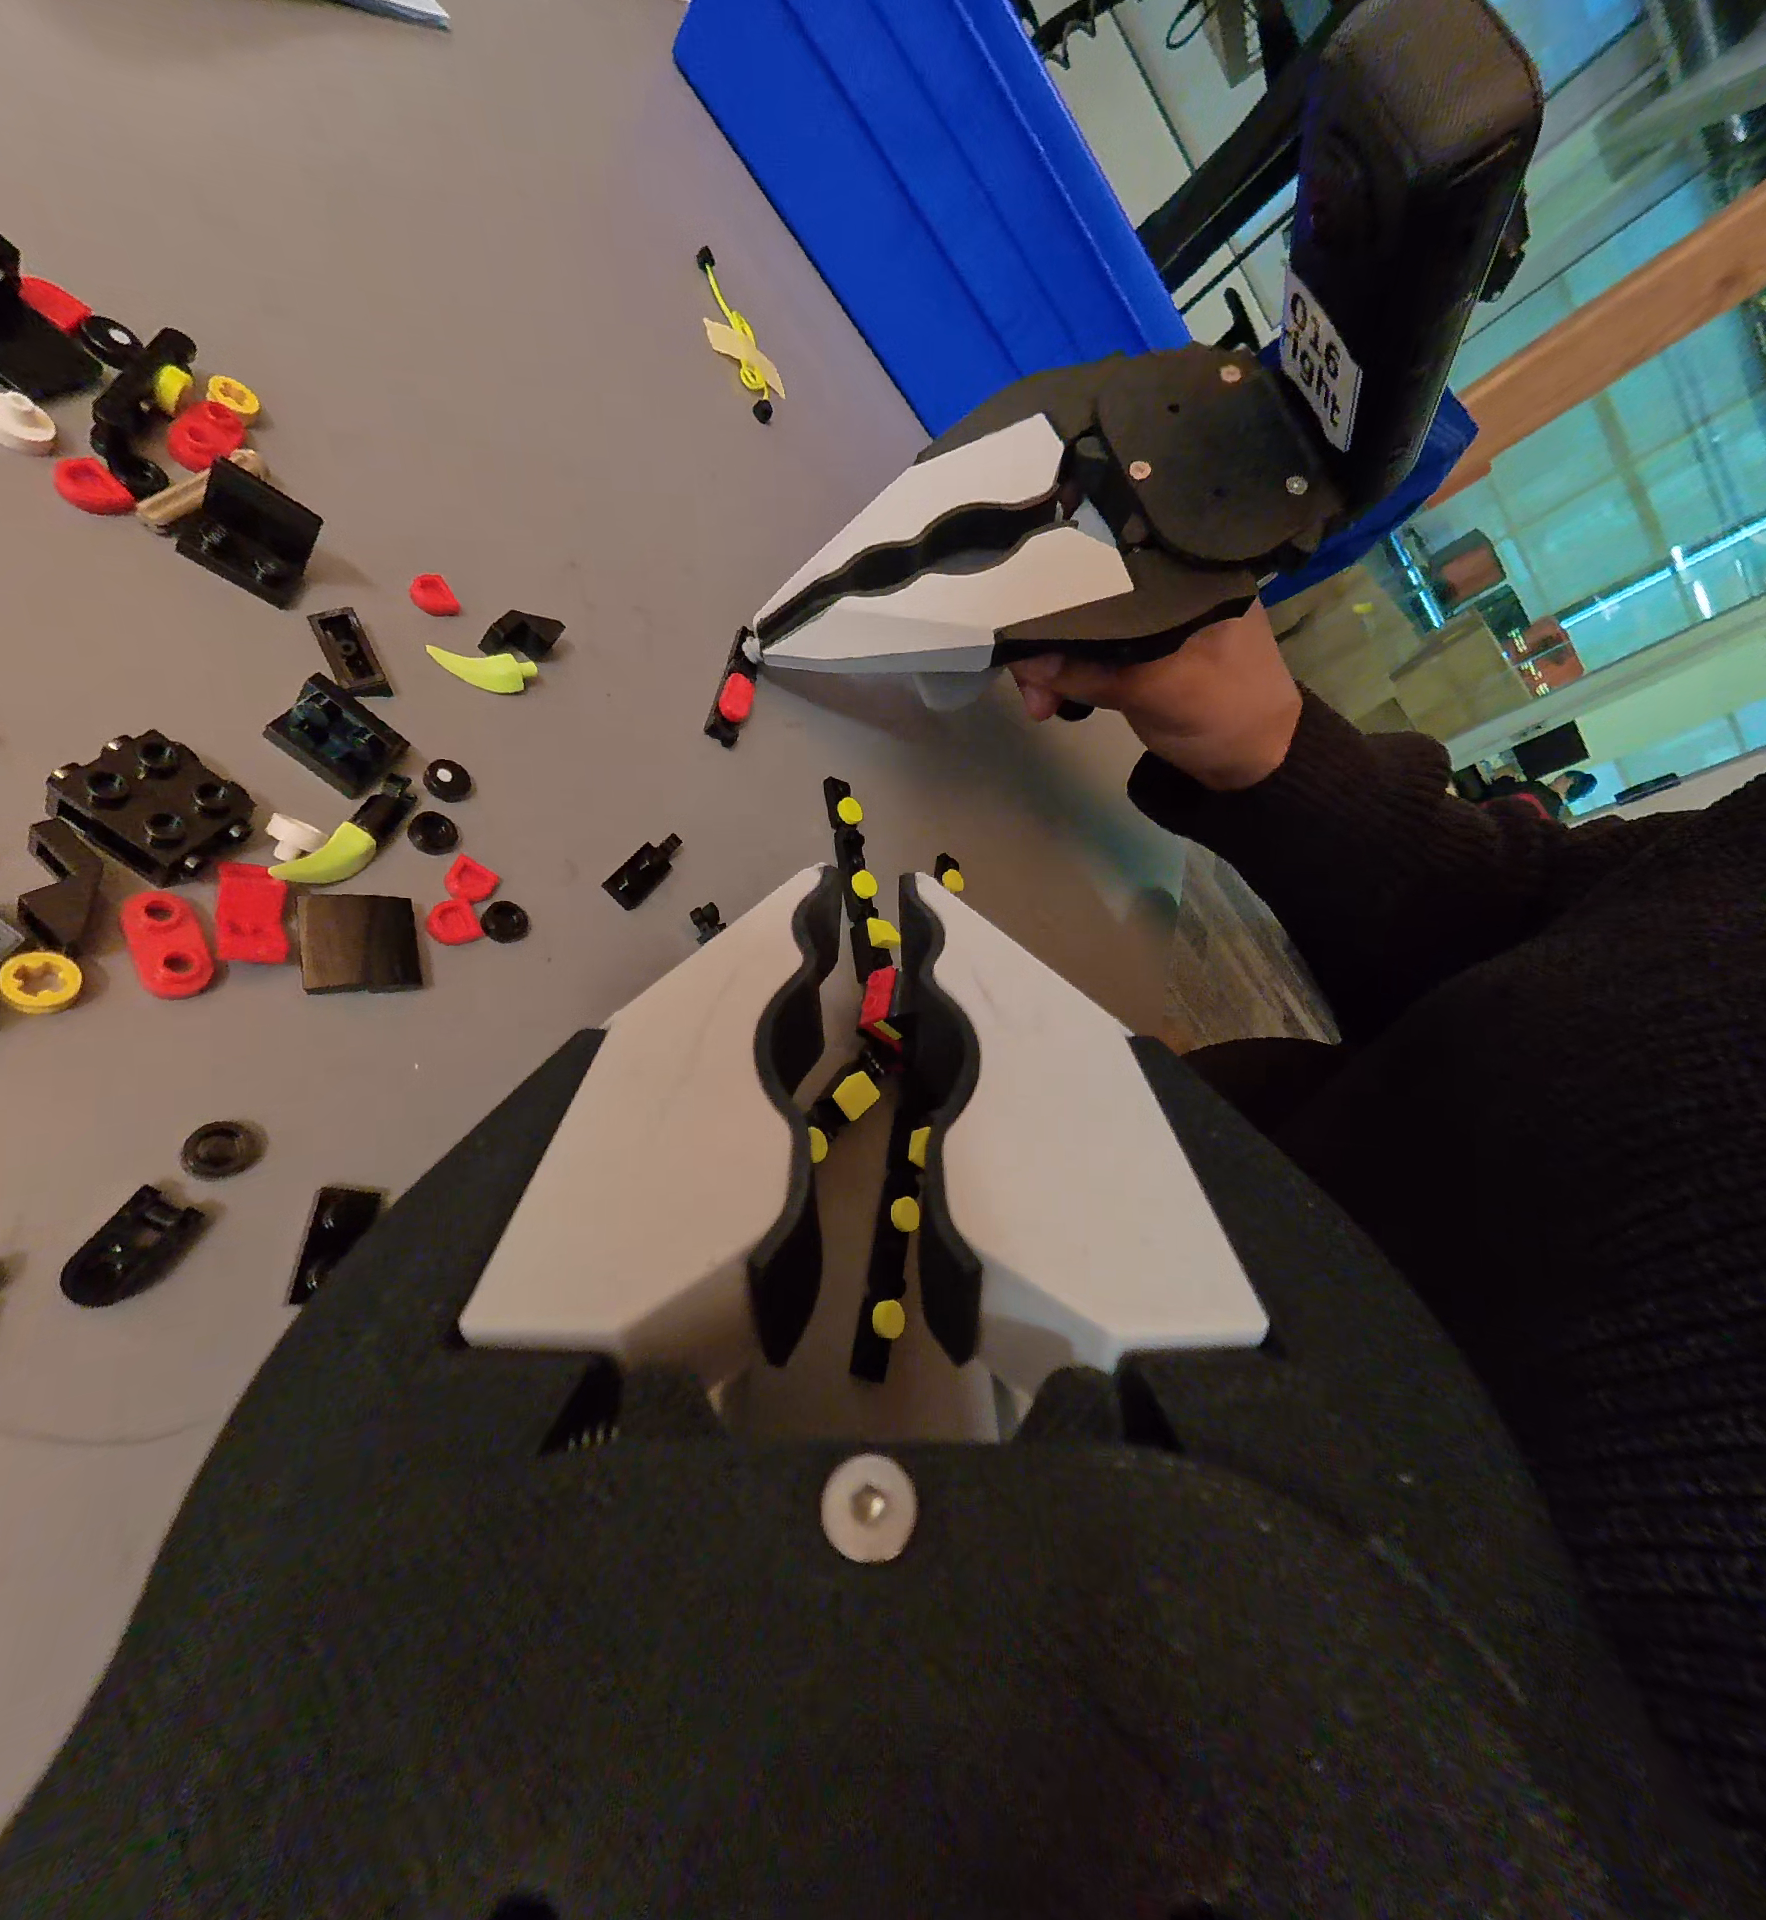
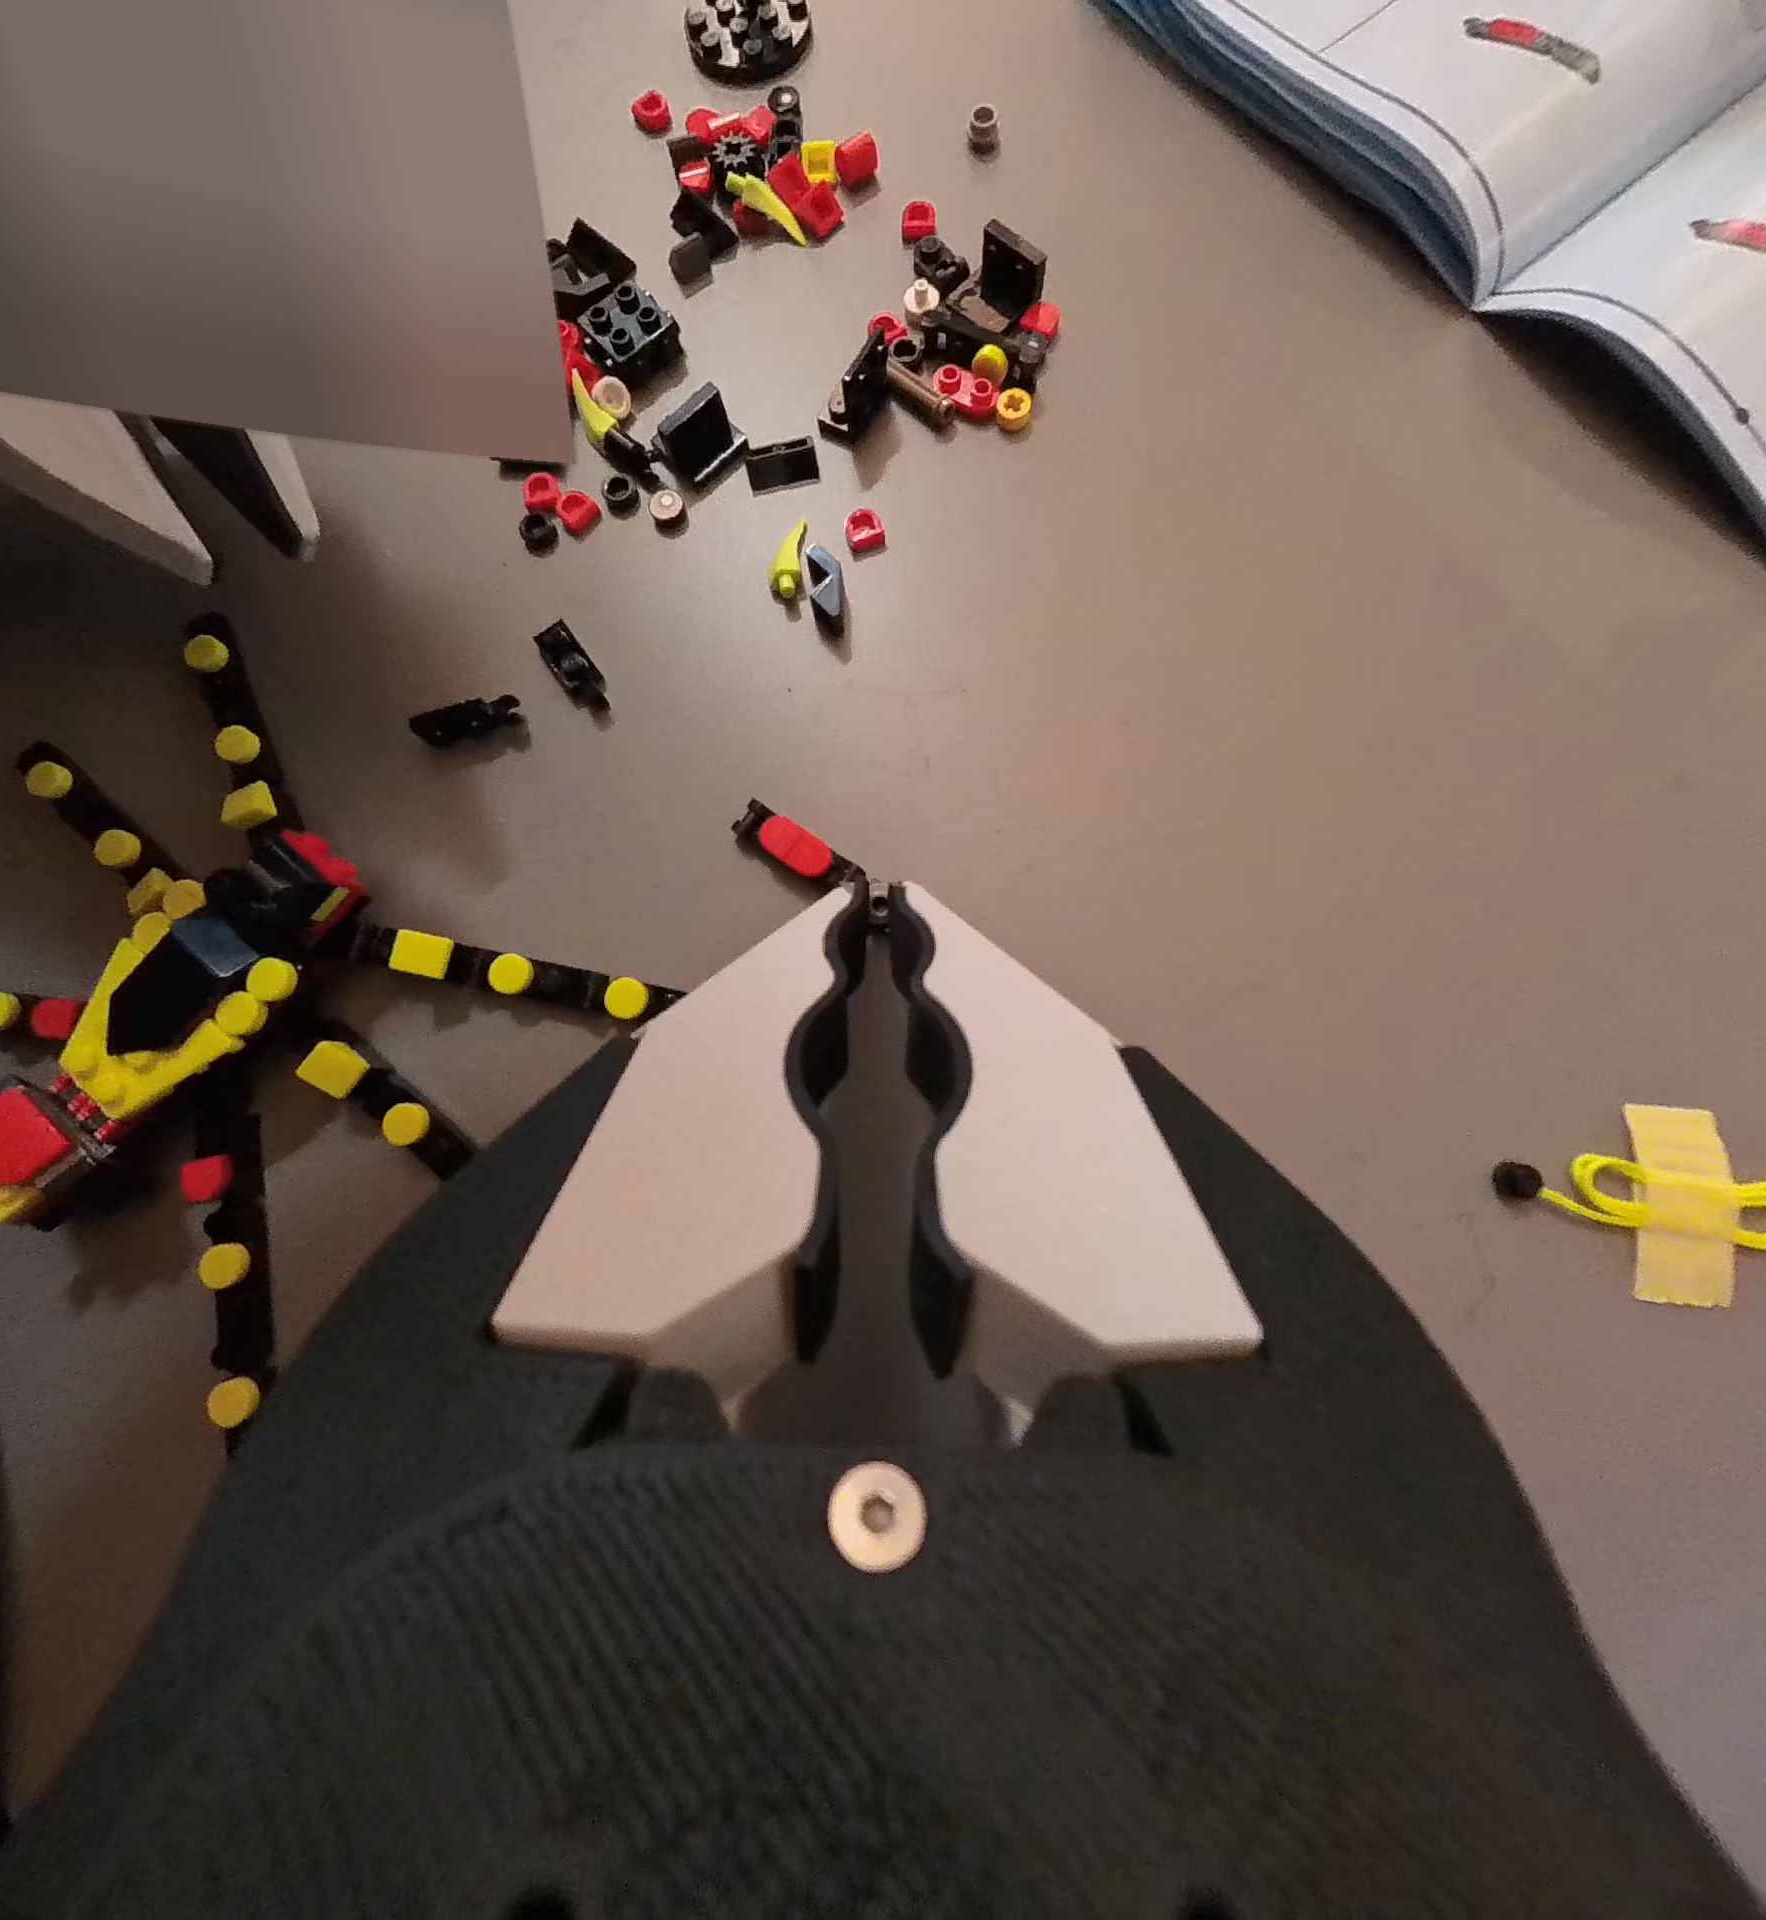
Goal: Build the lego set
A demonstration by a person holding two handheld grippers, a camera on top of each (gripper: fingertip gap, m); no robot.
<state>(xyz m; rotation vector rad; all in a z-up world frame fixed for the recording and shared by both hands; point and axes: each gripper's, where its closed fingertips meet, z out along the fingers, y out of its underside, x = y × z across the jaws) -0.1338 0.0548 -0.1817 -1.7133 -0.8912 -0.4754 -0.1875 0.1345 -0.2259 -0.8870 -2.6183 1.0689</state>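
Note:
The built spider (image 2: 183, 987), black with yellow studs and red parts, lies on the grey table (image 2: 1222, 727) at the left. My left gripper (image 1: 866, 883) hovers over it. Its jaws stand a narrow gap apart, and the spider (image 1: 879, 1003) shows through that gap. The left gripper's fingertips (image 2: 198, 561) end just short of one leg. My right gripper (image 2: 876, 894) is shut on the end of a loose black leg bar with a red tile (image 2: 794, 842), low on the table. The left wrist view shows this right gripper (image 1: 754, 649) and the bar (image 1: 734, 694).
Loose black, red and yellow pieces (image 2: 754, 208) are scattered beyond the grippers and also show in the left wrist view (image 1: 162, 800). An open instruction booklet (image 2: 1585, 208) lies far right. A taped yellow string (image 2: 1679, 1205) lies right. A blue bin (image 1: 910, 187) stands at the table's end. To reach the built spider (image 2: 183, 987) in a straight line is about 8 centimetres for my left fingers, about 12 centimetres for my right.

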